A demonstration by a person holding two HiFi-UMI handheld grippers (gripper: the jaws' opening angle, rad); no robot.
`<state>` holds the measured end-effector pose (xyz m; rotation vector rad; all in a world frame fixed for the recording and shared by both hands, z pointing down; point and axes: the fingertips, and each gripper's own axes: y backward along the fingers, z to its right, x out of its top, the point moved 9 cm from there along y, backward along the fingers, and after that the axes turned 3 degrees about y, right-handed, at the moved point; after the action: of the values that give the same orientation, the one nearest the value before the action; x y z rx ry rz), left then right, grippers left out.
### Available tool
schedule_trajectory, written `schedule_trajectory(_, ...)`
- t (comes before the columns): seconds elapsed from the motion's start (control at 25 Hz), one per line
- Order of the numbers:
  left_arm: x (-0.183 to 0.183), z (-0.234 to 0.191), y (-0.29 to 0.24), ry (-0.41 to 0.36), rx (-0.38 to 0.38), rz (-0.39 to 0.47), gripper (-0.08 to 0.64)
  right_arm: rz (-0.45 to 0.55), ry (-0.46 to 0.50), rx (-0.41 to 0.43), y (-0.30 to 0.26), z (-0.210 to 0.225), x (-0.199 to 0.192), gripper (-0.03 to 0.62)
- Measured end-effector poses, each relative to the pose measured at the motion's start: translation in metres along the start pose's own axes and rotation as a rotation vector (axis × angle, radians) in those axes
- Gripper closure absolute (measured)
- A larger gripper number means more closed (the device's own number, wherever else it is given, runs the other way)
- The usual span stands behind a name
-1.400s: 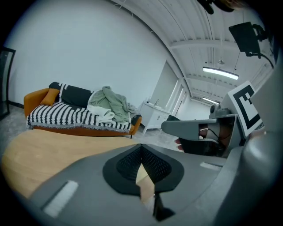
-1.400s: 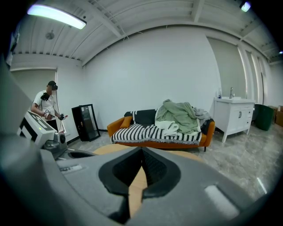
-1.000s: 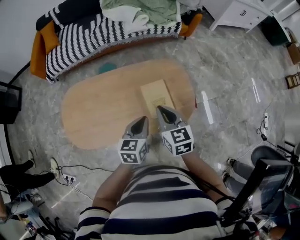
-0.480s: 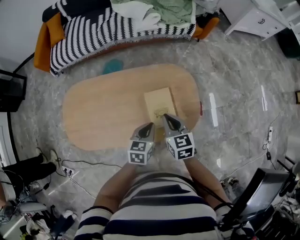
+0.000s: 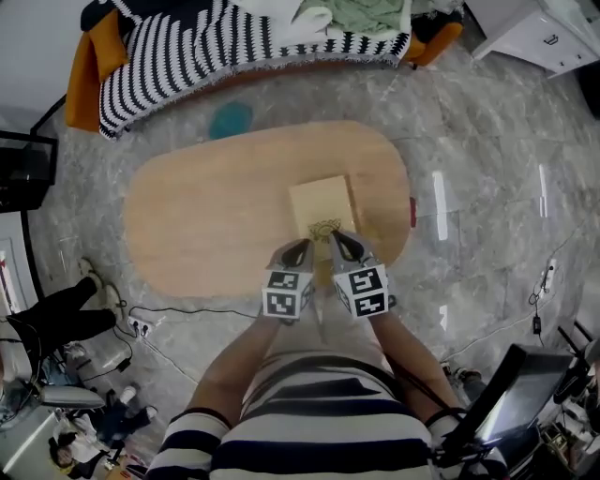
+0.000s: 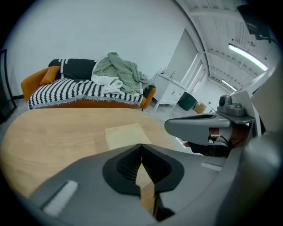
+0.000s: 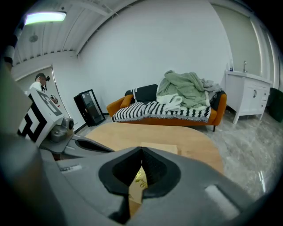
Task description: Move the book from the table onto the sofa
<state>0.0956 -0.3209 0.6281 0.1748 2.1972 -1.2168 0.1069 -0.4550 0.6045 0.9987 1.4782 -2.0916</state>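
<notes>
A tan book (image 5: 323,210) with a gold emblem lies flat on the right part of the oval wooden table (image 5: 206,220). Both grippers hover just above its near end, side by side. My left gripper (image 5: 303,246) is shut with nothing in it, and so is my right gripper (image 5: 338,238). In the left gripper view the book (image 6: 124,135) shows beyond the closed jaws; in the right gripper view the book (image 7: 160,149) lies just ahead. The orange sofa (image 5: 80,75) with a striped throw (image 5: 187,47) stands beyond the table.
Green and white clothes (image 5: 361,14) are heaped on the sofa's right half. A teal object (image 5: 231,120) lies on the floor between sofa and table. A black cabinet (image 5: 23,173) stands at the left, white furniture (image 5: 539,33) at the top right. Cables (image 5: 141,323) trail at lower left.
Both grippers have come down toward the near end of the book, staying shut. The view has shifted so the table and book sit closer to the middle.
</notes>
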Motion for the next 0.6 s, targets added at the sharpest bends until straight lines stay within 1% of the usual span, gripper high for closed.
schedule_trajectory(0.16,-0.003,0.001,-0.018,-0.001,0.012,-0.022,0.554,-0.036,0.009,0.019,-0.012,0.010,-0.011,0.594)
schedule_trajectory(0.28,-0.007,0.000,-0.028,0.016,0.010,-0.039,0.554,-0.061,0.017,0.029,-0.020,0.014,-0.018,0.595)
schedule_trajectory(0.4,-0.010,0.000,-0.037,0.033,0.014,-0.057,0.531,-0.085,0.021,0.036,-0.027,0.019,-0.026,0.595)
schedule_trajectory(0.6,-0.014,-0.004,-0.051,0.046,0.040,-0.060,0.518,-0.122,0.028,0.040,-0.038,0.025,-0.035,0.594)
